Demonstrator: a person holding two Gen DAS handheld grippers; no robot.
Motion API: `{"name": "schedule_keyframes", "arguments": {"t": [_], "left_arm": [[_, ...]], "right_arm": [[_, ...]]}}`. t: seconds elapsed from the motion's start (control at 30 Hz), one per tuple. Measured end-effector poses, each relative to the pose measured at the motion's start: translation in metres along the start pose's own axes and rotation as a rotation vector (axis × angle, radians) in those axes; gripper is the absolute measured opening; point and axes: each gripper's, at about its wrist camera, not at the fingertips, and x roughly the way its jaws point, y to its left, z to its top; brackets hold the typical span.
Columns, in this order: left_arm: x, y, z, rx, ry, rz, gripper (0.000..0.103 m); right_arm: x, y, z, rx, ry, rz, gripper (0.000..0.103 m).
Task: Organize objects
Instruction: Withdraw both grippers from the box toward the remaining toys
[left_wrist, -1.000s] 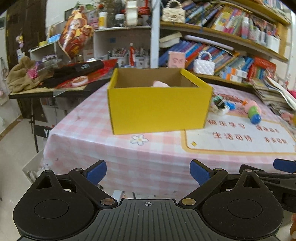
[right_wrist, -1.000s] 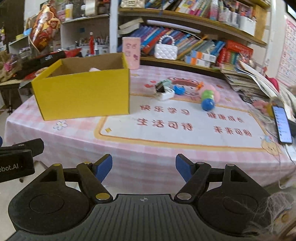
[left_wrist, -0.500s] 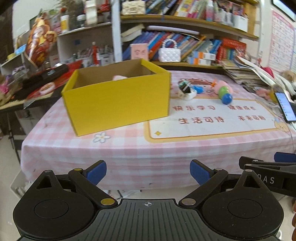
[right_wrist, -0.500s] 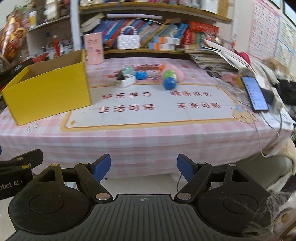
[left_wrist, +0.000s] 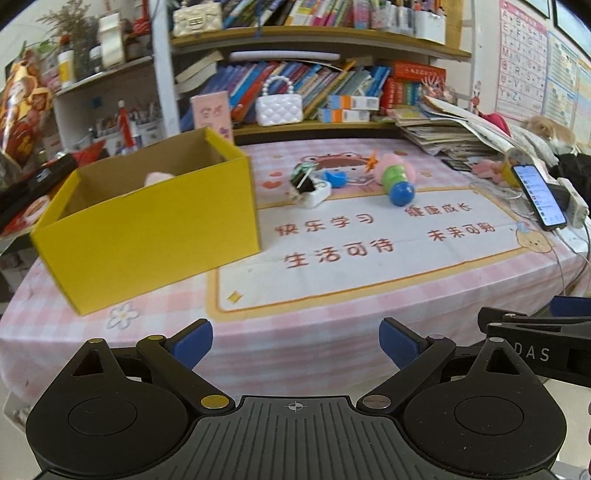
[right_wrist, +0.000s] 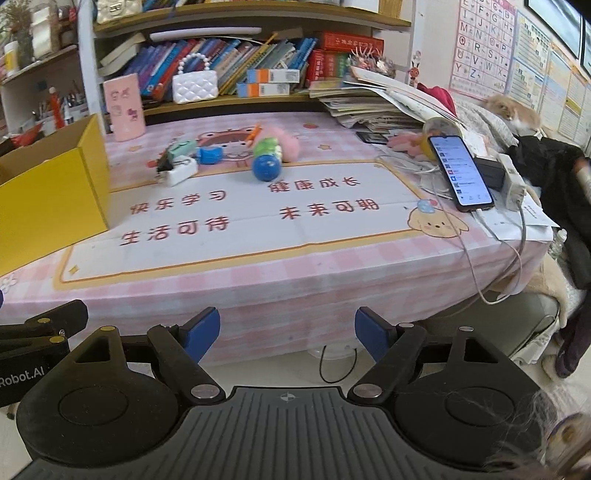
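Both grippers empty, short of the bench; toys not yet reached.

My left gripper (left_wrist: 295, 345) has its fingers released with nothing between them; on my right gripper (right_wrist: 287, 338) the fingers have just been spreading and are likewise empty, both short of the near edge of the bench (right_wrist: 258, 280). The loose items lie well beyond: a white charger block (right_wrist: 179, 173), a small blue piece (right_wrist: 209, 155) and a green-and-blue toy (right_wrist: 266, 162) resting against a pink plush (right_wrist: 286, 144). The yellow cardboard box (left_wrist: 155, 229) stands to their left, a pink item (left_wrist: 159, 178) already inside. Risks I judge: the round blue end may roll from a loose pinch; the crowded cluster invites knocking neighbours; the light box may slide if struck; the phone (right_wrist: 460, 171) and its cable (right_wrist: 495, 236) may snag a rightward reach.
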Motion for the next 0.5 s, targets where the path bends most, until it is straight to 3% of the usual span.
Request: {"name": "schedule_keyframes", "arguments": {"t": [0.2, 0.5], "left_arm": [[0.018, -0.012, 0.014, 0.0, -0.003, -0.032, 0.098], [0.052, -0.027, 0.049, 0.001, -0.001, -0.016, 0.098]], "right_arm": [[0.019, -0.008, 0.018, -0.023, 0.012, 0.012, 0.079], [0.057, -0.021, 0.056, -0.048, 0.011, 0.054, 0.079]]}}
